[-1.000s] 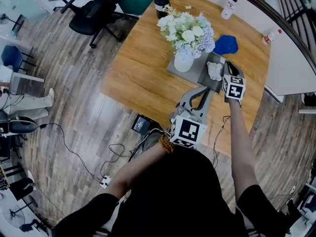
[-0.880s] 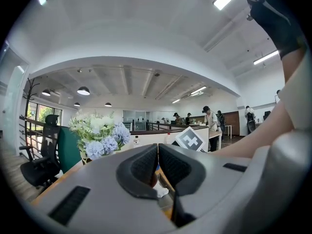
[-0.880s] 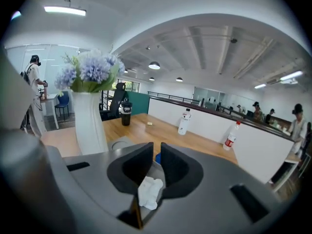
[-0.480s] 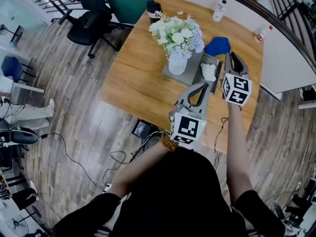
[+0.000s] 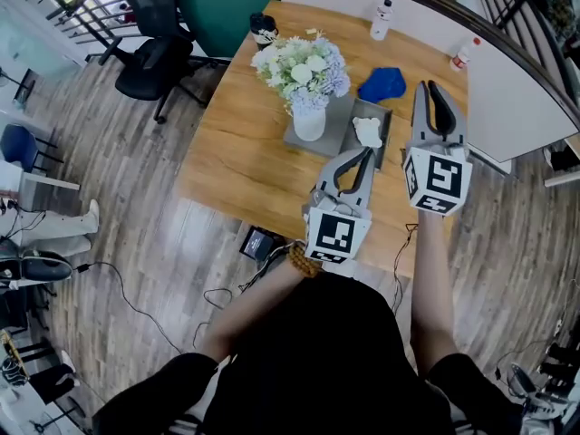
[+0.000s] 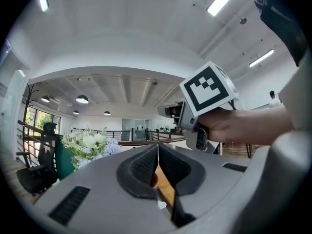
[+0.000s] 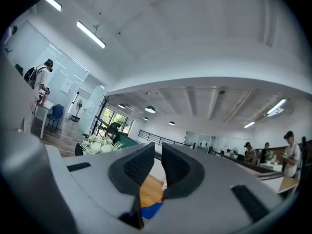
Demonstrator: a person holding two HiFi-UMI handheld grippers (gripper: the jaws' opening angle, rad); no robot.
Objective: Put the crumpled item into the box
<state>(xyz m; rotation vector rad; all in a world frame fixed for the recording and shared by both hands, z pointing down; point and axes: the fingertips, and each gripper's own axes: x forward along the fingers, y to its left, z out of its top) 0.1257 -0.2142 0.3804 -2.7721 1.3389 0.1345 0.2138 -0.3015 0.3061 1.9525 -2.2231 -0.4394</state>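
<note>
The crumpled white item (image 5: pixel 368 132) lies in the dark grey box (image 5: pixel 391 116) on the wooden table (image 5: pixel 245 143). My right gripper (image 5: pixel 427 86) hangs raised to the right of the box, apart from the item. Its jaws stand close together with nothing between them. My left gripper (image 5: pixel 366 154) is just in front of the box, shut and empty, pointing at the item. In the left gripper view a scrap of white (image 6: pixel 161 204) shows under the jaws. The right gripper's marker cube (image 6: pixel 208 89) and the hand holding it show there too.
A white vase of flowers (image 5: pixel 306 66) stands on a grey mat (image 5: pixel 328 134) left of the box. A blue cloth (image 5: pixel 382 83) lies behind it. A dark cup (image 5: pixel 264 27) and two small bottles (image 5: pixel 381 19) stand along the far edge. Office chairs (image 5: pixel 154 48) stand on the floor to the left.
My right gripper has drawn back from the crumpled item in the box and risen to the right. The left gripper has lifted a little. The item stays in the box.
</note>
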